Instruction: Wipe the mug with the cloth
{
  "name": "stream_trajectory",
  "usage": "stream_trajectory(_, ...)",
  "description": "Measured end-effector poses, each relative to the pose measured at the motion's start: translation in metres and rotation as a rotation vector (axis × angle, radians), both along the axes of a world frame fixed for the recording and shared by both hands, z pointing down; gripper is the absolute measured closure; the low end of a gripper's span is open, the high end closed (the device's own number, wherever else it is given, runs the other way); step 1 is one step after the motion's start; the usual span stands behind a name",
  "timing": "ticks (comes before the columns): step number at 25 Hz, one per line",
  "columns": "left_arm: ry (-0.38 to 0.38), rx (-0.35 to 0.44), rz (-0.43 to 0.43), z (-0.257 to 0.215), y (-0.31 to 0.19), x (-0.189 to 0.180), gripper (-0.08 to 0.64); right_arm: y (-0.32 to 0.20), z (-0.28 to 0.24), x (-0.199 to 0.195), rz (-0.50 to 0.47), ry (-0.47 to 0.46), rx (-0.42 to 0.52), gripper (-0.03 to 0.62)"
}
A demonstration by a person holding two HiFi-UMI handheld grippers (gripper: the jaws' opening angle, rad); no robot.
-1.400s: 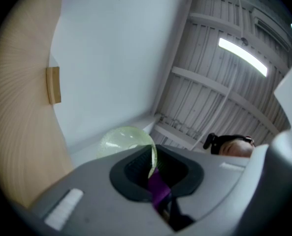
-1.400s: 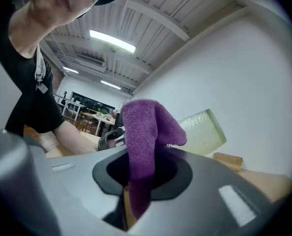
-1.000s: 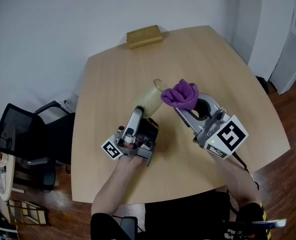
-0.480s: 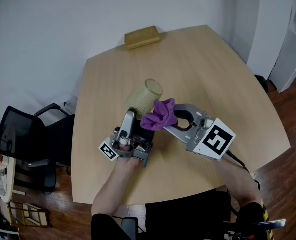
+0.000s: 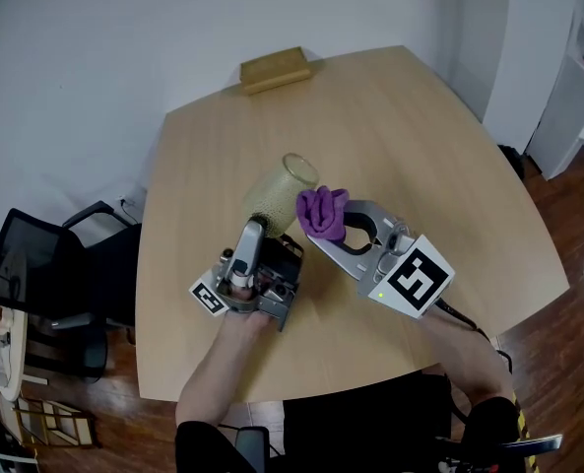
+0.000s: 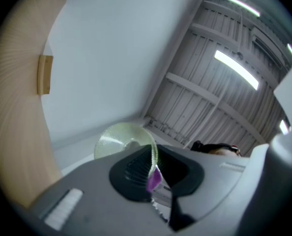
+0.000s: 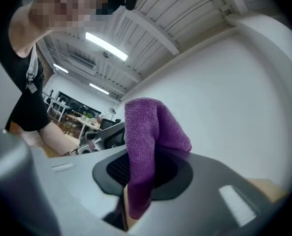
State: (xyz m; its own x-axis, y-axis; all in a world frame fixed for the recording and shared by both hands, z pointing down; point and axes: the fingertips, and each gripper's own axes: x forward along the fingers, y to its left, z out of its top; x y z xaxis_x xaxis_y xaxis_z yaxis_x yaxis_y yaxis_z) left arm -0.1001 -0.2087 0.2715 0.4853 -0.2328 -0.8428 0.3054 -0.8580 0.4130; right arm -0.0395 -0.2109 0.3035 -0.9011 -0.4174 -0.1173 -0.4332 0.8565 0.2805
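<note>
Jaws on my left gripper (image 5: 262, 231) pinch the mug (image 5: 278, 189) by its rim; my right gripper (image 5: 333, 231) clamps the cloth (image 5: 321, 210), touching its side. Wiping seems barely begun.

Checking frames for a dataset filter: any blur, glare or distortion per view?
Head view: sharp, evenly lit, table edges slightly bowed. Left gripper view: strong fisheye, dark corners, ceiling lights blown out. Right gripper view: same fisheye, cloth sharp.
</note>
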Motion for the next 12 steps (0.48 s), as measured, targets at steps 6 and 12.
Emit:
stream_trajectory(6,-0.040,-0.001,-0.017,0.003,-0.002,0.003,0.514,0.020,0.033,-0.029,-0.024,0.303,0.141,0.542)
stream_trajectory(12,0.023,0.007,-0.031,-0.001,-0.003,-0.008,0.515,0.010,-0.015,0.016,0.056,0.074,0.170,0.538)
